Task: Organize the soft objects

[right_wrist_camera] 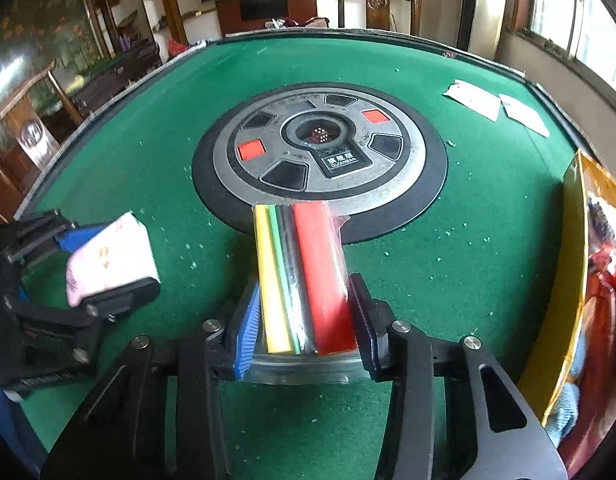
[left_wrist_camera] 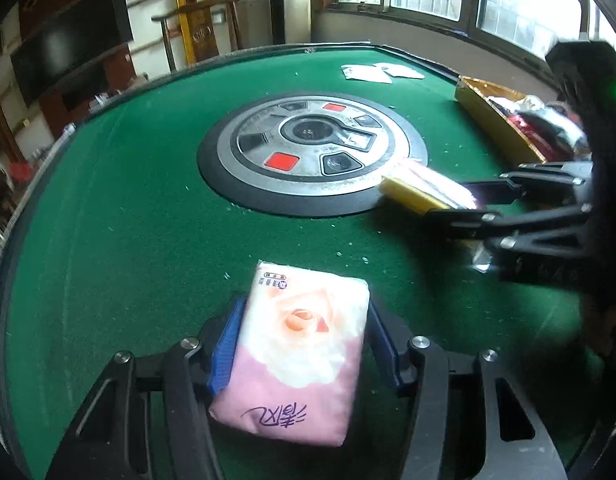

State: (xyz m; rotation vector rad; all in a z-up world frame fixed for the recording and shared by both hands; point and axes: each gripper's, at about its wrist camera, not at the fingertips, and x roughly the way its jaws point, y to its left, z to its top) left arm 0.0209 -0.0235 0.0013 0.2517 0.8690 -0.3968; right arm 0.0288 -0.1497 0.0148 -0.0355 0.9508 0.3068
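A pink tissue pack point(left_wrist_camera: 295, 356) printed with a pale rose is clamped between the jaws of the left gripper point(left_wrist_camera: 303, 344) above the green desk point(left_wrist_camera: 147, 240). A clear packet of yellow, green and red strips point(right_wrist_camera: 303, 280) is gripped between the right gripper point(right_wrist_camera: 303, 320) jaws. Only the right view shows the strip colours; a yellow box point(right_wrist_camera: 568, 240) is seen beside those jaws.

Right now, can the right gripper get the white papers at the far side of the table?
Probably not yet. The right gripper is shut on the pack of coloured tubes, so its jaws are full. The white papers lie unblocked across the green table.
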